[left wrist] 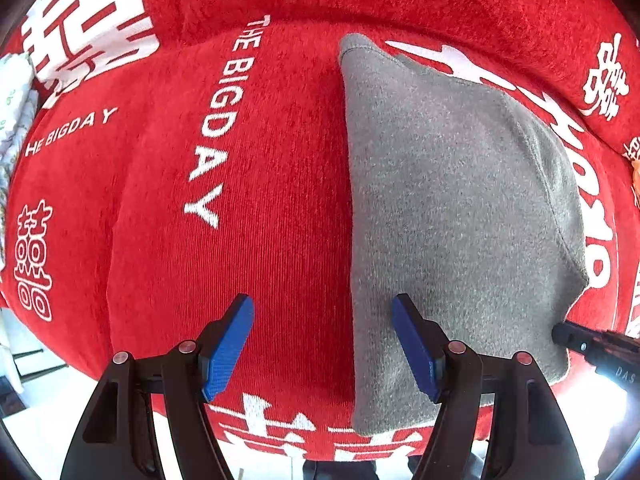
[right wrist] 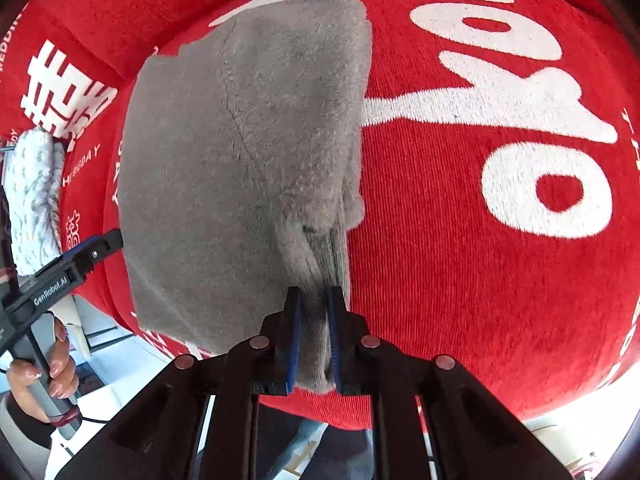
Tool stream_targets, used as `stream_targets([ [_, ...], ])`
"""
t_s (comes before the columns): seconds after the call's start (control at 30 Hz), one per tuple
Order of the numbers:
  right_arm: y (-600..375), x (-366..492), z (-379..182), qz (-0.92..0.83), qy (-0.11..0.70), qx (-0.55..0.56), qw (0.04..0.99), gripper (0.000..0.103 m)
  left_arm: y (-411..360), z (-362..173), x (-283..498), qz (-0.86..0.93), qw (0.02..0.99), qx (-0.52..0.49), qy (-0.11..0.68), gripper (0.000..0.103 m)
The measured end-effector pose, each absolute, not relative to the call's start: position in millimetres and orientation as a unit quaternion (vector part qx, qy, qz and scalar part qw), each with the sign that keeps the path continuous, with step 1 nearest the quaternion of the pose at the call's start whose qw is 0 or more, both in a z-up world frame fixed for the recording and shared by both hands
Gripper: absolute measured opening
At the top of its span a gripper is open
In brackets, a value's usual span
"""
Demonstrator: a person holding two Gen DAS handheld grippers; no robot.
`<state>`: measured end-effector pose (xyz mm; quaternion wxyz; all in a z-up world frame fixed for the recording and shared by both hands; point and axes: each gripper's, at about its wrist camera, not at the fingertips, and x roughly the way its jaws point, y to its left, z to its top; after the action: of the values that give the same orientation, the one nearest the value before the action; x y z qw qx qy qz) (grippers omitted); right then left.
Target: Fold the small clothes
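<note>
The grey cloth (left wrist: 452,216) lies folded on a red cover (left wrist: 280,200) with white print "THE BIGDAY". The right tongs (right wrist: 314,336) are clenched on its near bunched edge. The left tongs (left wrist: 322,344) are released, astride its left edge, with free red cover to their left. The left handle reads "GenRobot.AI".

You see red cloth (left wrist: 280,220) covering whole work surface, ribbed weave, white print on it. "THE BIGDAY" lettering (left wrist: 218,120) runs lengthwise near centre of your left view; same words repeat smaller at left. White double-happiness characters (left wrist: 34,260) sit near left edge. Large white script (right wrist: 512,92) fills right half of your right view. White floral-print fabric (right wrist: 36,196) lies bunched at far left, beside cloth edge.
</note>
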<state>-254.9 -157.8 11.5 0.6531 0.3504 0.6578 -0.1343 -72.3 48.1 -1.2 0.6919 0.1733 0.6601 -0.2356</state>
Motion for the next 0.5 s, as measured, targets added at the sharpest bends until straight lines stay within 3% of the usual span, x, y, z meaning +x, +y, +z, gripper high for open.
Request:
stream_targets([
  [0.5,-155,-255,40,-0.166,0.643,0.377,0.645,0.016,51,26,-84,-0.234,0.682,0.165,0.673,0.073],
])
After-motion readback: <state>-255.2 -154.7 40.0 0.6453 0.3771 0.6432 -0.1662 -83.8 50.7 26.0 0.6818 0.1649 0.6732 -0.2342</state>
